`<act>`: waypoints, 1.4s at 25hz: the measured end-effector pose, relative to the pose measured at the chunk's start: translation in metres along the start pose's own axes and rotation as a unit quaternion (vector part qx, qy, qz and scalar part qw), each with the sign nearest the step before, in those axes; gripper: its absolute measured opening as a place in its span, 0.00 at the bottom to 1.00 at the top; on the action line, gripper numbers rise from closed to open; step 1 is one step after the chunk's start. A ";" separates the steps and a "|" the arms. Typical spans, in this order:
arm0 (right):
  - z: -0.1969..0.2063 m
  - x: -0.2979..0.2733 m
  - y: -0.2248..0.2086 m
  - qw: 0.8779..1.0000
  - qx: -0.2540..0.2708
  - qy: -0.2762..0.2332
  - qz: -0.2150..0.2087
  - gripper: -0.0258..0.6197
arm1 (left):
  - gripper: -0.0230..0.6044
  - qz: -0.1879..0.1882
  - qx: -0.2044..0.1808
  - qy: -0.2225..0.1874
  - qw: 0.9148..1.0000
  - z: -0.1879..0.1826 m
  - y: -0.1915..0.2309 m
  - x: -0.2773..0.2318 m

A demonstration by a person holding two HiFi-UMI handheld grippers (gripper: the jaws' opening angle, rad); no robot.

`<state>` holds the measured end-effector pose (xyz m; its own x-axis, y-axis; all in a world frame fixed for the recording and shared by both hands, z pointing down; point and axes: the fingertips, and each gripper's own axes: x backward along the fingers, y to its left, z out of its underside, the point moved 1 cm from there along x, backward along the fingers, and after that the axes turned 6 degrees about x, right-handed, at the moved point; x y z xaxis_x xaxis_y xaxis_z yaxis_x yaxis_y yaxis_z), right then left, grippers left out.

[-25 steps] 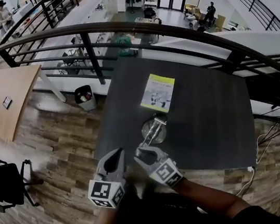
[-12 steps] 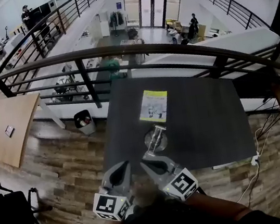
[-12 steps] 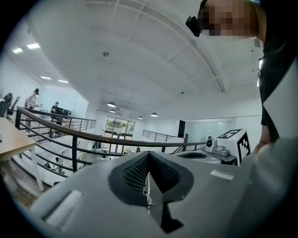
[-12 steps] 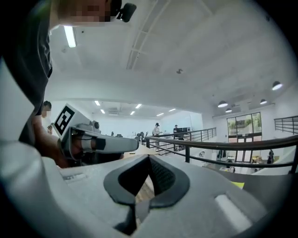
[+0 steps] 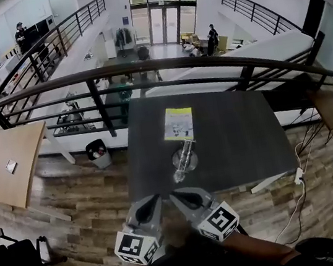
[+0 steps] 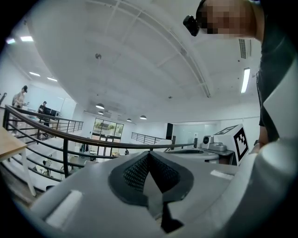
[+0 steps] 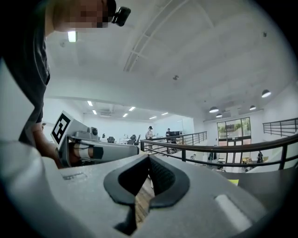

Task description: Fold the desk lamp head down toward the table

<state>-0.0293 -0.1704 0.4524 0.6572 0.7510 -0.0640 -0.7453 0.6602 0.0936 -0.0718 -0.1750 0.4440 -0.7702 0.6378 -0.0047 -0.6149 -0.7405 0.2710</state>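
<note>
The desk (image 5: 237, 143) is dark gray and square. It stands on a brown wood floor (image 5: 88, 192).

Two things are on the desk. A yellow booklet (image 5: 178, 124) lies flat near the far edge, a bit left of the middle. Just in front of it, closer to the near edge, sits the lamp (image 5: 183, 158). The lamp has a round shiny base, and its thin arm lies low across the base. The two are close but not touching.

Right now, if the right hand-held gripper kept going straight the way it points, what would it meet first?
The right hand-held gripper, shut and empty, points level past the left edge of the table, clear of the lamp. The black railing seems first in its line, though depth is unclear.
</note>
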 end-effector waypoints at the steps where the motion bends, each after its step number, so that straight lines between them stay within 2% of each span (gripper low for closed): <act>1: -0.001 0.003 0.005 1.000 0.000 0.000 0.005 0.04 | 0.04 0.005 0.000 0.001 1.000 0.001 -0.003 0.004; 12: -0.012 0.045 0.027 0.999 -0.001 -0.009 0.033 0.04 | 0.04 0.021 -0.002 -0.015 1.000 0.002 -0.042 0.027; 20: -0.015 0.099 0.024 1.000 -0.007 -0.018 0.024 0.04 | 0.04 0.000 -0.016 -0.025 1.000 0.010 -0.093 0.022; 26: -0.011 0.147 0.040 1.000 -0.010 -0.018 0.001 0.04 | 0.04 -0.020 -0.011 -0.027 0.999 0.027 -0.139 0.029; 35: -0.009 0.197 0.061 1.000 -0.017 -0.021 -0.007 0.04 | 0.04 -0.025 -0.007 -0.025 0.999 0.046 -0.194 0.049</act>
<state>0.0537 0.0181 0.4361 0.6705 0.7415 -0.0235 -0.7395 0.6706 0.0594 0.0178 0.0095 0.4354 -0.7297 0.6831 0.0303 -0.6544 -0.7105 0.2587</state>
